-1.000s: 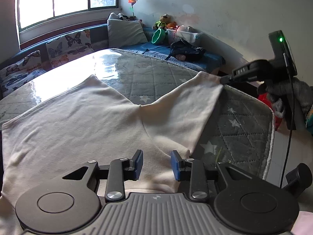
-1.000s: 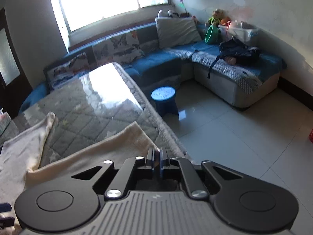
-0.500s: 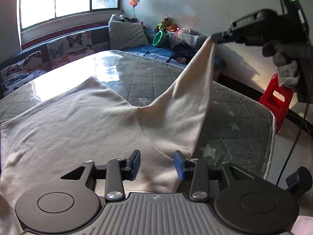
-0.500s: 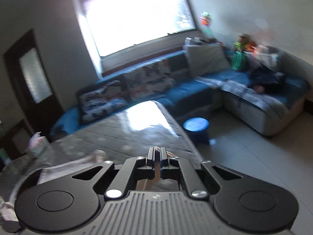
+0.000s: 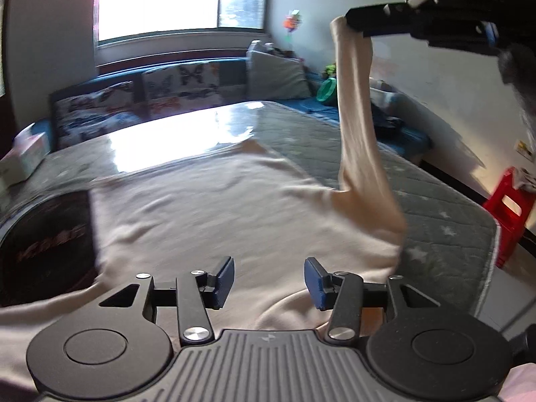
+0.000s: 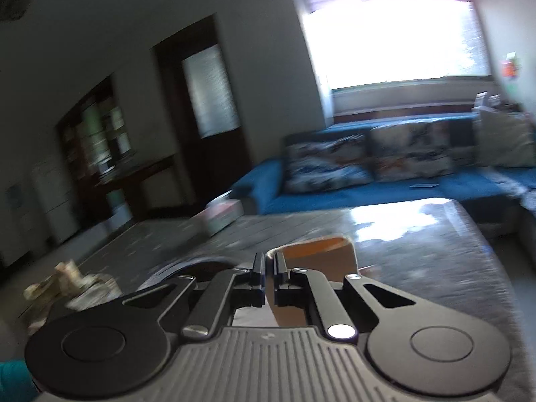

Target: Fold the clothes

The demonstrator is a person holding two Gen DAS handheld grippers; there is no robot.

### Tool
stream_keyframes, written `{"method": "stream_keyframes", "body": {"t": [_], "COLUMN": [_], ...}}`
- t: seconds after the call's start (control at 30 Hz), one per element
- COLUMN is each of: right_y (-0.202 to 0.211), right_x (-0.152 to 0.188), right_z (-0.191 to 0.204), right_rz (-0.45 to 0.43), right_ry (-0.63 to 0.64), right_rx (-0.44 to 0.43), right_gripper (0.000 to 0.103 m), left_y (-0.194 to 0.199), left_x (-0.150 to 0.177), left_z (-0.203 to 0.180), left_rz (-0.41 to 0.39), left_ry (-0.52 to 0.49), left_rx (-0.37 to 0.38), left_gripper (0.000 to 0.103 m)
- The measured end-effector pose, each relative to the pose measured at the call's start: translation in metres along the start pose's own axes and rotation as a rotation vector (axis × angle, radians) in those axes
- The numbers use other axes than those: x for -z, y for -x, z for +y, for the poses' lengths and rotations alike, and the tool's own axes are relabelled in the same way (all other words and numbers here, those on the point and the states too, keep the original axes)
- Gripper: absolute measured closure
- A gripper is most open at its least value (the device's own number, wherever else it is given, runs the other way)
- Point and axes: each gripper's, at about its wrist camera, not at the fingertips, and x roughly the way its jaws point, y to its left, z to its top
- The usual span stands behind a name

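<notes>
A cream long-sleeved top (image 5: 234, 207) lies spread on the grey quilted table cover (image 5: 445, 214). My right gripper (image 5: 348, 21) is shut on the cuff of its right sleeve (image 5: 355, 107) and holds it high above the table, the sleeve hanging stretched down to the shoulder. In the right wrist view the right gripper (image 6: 269, 261) is shut, with the sleeve cuff (image 6: 321, 251) showing beside and under the fingers. My left gripper (image 5: 268, 278) is open and empty, low over the near hem of the top.
A blue corner sofa (image 6: 368, 191) with butterfly cushions (image 5: 181, 83) runs behind the table. A tissue box (image 6: 222, 216) stands at the table's far left. A red stool (image 5: 509, 207) is on the floor at the right. A dark round object (image 5: 43, 244) lies at the left.
My right gripper has lifted the sleeve cuff high off the table and swung it leftward over the top. The left gripper has opened wider and stayed low at the hem.
</notes>
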Motion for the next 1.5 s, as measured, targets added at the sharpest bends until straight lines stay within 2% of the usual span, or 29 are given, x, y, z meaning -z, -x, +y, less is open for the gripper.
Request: {"method": "stream_keyframes", "body": {"t": [0.23,0.37,0.47,0.6,0.7,0.9,1.03,1.1,1.3,1.4,1.5], "right_y": [-0.069,-0.098,-0.094,-0.09,-0.081,-0.059,-0.058,-0.058,-0.077,-0.097,-0.107], "right_x": [0.031,0.051,0.057,0.066,0.068,0.089,0.102,0.099,0.079,0.081,0.086], "right_z": [0.049,0.062,0.061,0.06,0.04,-0.022,-0.042,-0.044,-0.039,-0.042,-0.049], "right_rz": [0.159,0.26,0.284,0.317,0.339,0.411,0.46,0.452,0.37,0.387,0.406], "right_ry": [0.041,0.049,0.057,0.067,0.076,0.005,-0.016,-0.007,0.02,0.022,0.017], "right_rx": [-0.113,-0.137,-0.136,-0.134,-0.075,0.095,0.138,0.145,0.103,0.098,0.106], "right_gripper": [0.099,0.096,0.091,0.091,0.091,0.091,0.091,0.091,0.091,0.091,0.092], "left_y": [0.01,0.012,0.011,0.014,0.02,0.037,0.044,0.04,0.01,-0.004,-0.012], "left_x": [0.021,0.027,0.029,0.032,0.034,0.032,0.02,0.014,0.006,0.007,0.01], "left_z": [0.026,0.033,0.036,0.04,0.044,0.062,0.069,0.068,0.054,0.049,0.048], "left_rz": [0.023,0.028,0.033,0.035,0.033,0.005,-0.032,-0.036,-0.011,0.01,0.035], "left_ry": [0.079,0.103,0.114,0.12,0.124,0.163,0.178,0.173,0.158,0.153,0.139], "left_rx": [-0.047,-0.054,-0.053,-0.053,-0.061,-0.114,-0.116,-0.105,-0.027,-0.009,-0.029], "left_gripper": [0.052,0.05,0.05,0.05,0.049,0.049,0.051,0.051,0.066,0.074,0.082]}}
